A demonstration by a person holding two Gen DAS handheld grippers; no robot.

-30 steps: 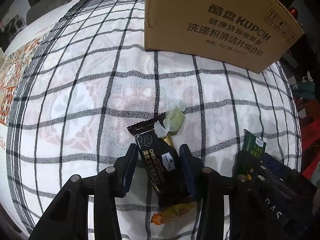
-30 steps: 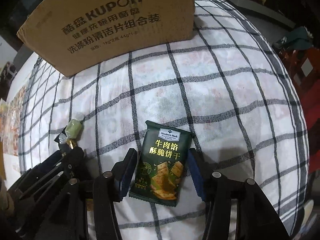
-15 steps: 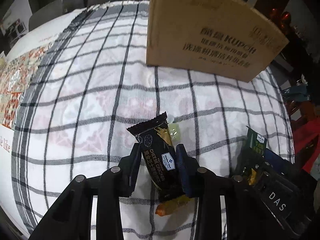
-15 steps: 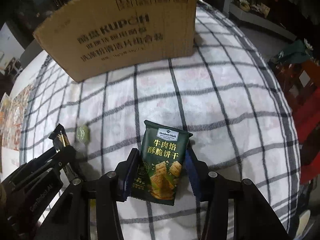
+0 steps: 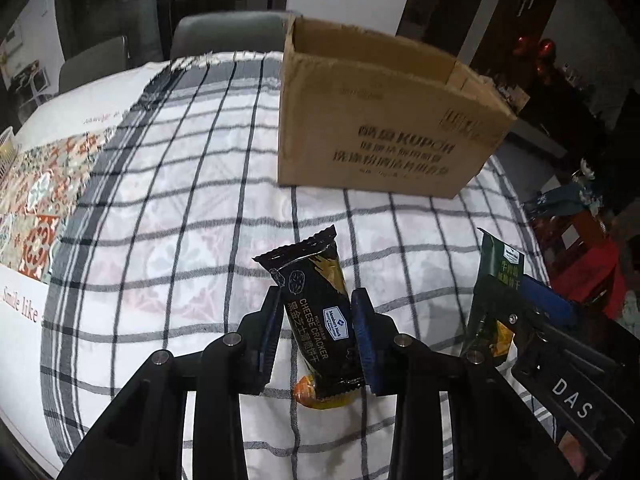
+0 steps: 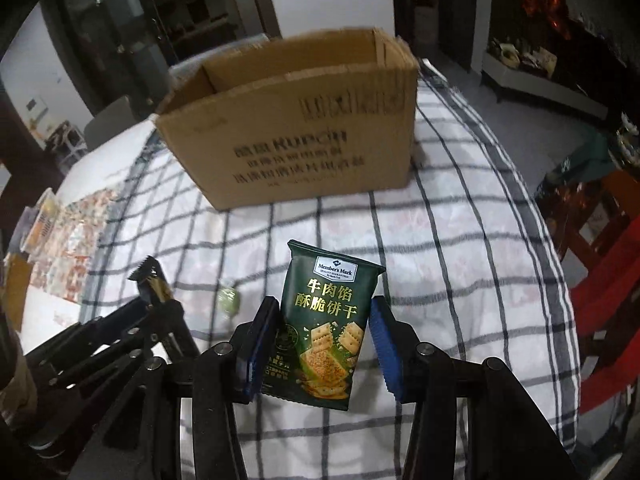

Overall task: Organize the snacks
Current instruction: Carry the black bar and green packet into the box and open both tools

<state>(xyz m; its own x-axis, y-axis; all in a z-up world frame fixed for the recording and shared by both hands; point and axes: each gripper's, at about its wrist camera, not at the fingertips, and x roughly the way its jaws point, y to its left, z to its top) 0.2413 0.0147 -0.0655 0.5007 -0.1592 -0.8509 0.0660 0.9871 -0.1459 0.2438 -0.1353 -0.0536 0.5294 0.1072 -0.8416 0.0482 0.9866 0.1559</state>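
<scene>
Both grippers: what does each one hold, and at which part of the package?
The left gripper holds the black cheese cracker pack by its long side edges, at its lower half. The right gripper holds the green cracker packet by its side edges, at mid-height.

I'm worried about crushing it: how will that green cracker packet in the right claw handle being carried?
The green cracker packet looks like thin foil film, so probably light and slightly floppy. Held low in the right claw, its top may sway. The crackers pictured are likely brittle under a hard squeeze.
</scene>
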